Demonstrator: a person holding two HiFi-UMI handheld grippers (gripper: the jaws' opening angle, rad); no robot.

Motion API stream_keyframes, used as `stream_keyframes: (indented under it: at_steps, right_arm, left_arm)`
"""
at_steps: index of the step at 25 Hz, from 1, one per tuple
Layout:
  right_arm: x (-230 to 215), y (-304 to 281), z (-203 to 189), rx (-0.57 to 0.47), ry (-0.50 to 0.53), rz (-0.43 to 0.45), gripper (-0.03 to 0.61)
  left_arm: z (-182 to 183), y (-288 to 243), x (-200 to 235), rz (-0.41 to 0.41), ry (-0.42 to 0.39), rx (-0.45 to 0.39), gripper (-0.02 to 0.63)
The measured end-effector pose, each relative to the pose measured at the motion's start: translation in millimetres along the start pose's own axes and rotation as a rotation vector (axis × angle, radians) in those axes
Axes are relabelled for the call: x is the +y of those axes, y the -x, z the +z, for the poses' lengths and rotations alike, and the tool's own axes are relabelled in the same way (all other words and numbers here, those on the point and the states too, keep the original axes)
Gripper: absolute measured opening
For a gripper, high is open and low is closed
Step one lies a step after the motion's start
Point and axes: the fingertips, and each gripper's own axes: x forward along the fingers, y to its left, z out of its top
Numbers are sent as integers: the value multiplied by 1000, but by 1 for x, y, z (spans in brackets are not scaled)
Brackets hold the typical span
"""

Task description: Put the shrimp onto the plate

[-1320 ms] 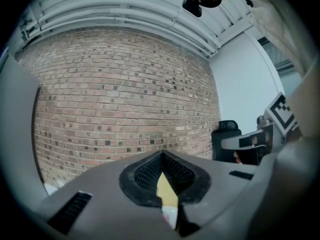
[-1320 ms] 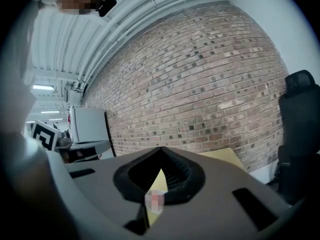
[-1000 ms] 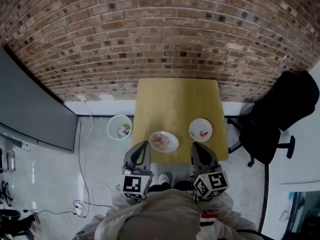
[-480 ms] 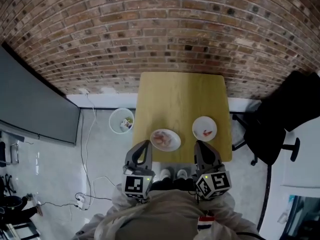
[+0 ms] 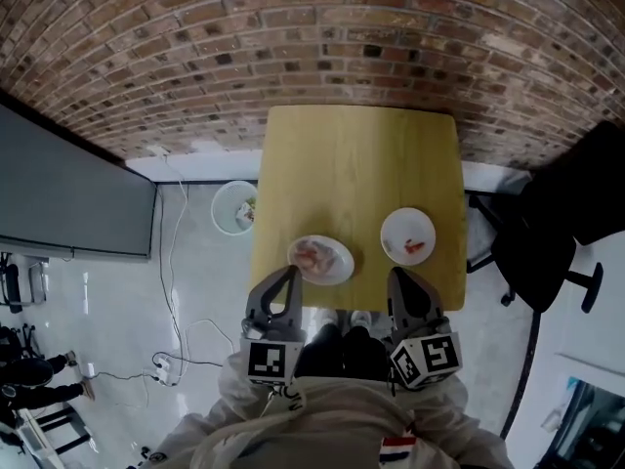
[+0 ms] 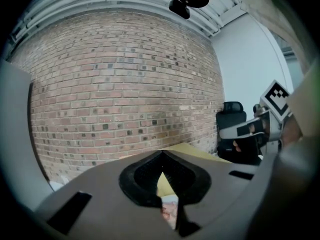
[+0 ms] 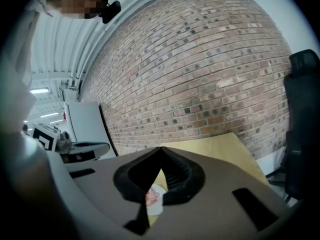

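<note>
So, looking down from the head view, both tools hang side by side just off the near edge of the square yellow wooden table, and neither is touching anything on it. The left gripper has its jaws pressed together with nothing in them; its own view shows the tips meeting in a point. Same deal for the right gripper: tips together and empty.

The pile of pale pink shrimp sits in a shallow round white dish at the near left part of the table, just beyond the left gripper's tips. You can catch a bit of the pink through the gap under the closed tips in the left gripper view too. The small round white plate is to the right of the dish, apart from it, just ahead of the right gripper. It has one small reddish piece lying on it, toward the near side; I can't tell for sure that it's a shrimp.

Around all that: a red-brown brick wall behind the table, a round white bin on the floor to the table's left, a black office chair off to the right, and a big flat grey panel on the far left.
</note>
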Motion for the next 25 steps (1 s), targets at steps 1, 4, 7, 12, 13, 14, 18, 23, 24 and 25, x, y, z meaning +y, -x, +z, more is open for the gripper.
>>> stream_keyframes:
  at_steps: [1,4,7,12,13,14,18,23,24,25]
  right_arm:
    - [-3,-2,-2,8,3,4,23]
    - [-11,-6,-7,16,5,8,23]
    - [-14,-6,-9,13,1,9,23]
    - [-17,-3,-7,15,2,12,23]
    - [-18,-2,-8,14,-4,9,23]
    - [-21,-1,-9,12,-9,6,23]
    - [-26,5,-15,16,-23,-2,23]
    - [-27,12,-14,18,-33,-9,23]
    - [-28,15,-13,18,-35,-13,23]
    - [-29,17,-12,17,-34,-15,23]
  left_arm:
    - [-1,-3,0,6,1,15,9]
    - [-13,-12,5,26,-7,45,9]
    - [-30,-21,9,25,-29,64,9]
    - [-63,-33,5,-29,-67,172,11]
    - [-69,-35,5,-36,-70,190,12]
    - [-73,-37,3,-41,-69,204,12]
    - [-91,-42,-1,-77,-77,264,57]
    - [-119,-48,-2,-130,-129,356,158]
    - [-124,-50,-3,-139,-137,368,169]
    - [-128,-51,-4,-149,-143,383,177]
